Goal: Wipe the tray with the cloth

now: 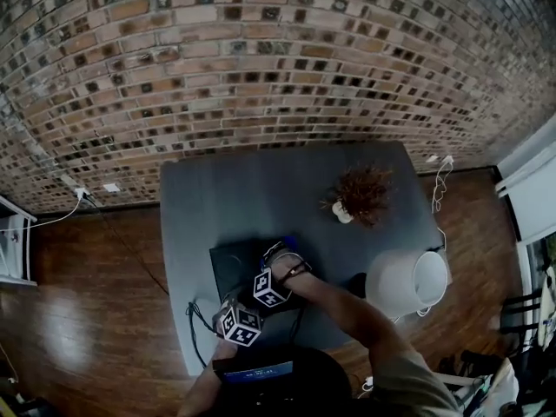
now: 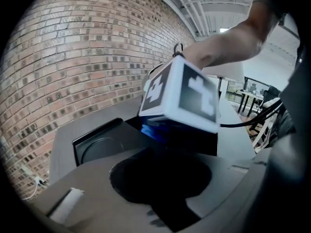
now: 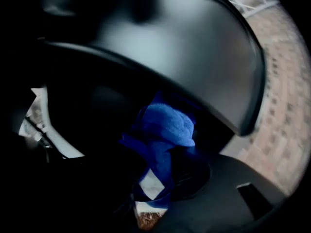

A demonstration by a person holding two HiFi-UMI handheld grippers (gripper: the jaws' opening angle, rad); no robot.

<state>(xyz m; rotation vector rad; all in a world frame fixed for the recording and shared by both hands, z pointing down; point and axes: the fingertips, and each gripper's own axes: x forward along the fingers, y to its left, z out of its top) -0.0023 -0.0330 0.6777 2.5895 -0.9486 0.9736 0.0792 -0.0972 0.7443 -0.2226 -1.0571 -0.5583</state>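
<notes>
Right gripper [image 3: 154, 186] clamped on blue cloth [image 3: 167, 125] over tray [image 2: 97, 144] — left gripper [image 1: 241, 314] near tray, state unclear.

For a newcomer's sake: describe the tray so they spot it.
Find the grey table by the brick wall. Near its front left lies the tray. Unlike the white lampshade and dried plant, it is flat, black, bearing a blue cloth.

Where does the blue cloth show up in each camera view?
Head view: blue cloth near the centre, at the far side of the black tray.
Left gripper view: a blue sliver near the centre, under the marker cube.
Right gripper view: centre, bunched, held in the right gripper.
Shared landmark: the brick wall.
</notes>
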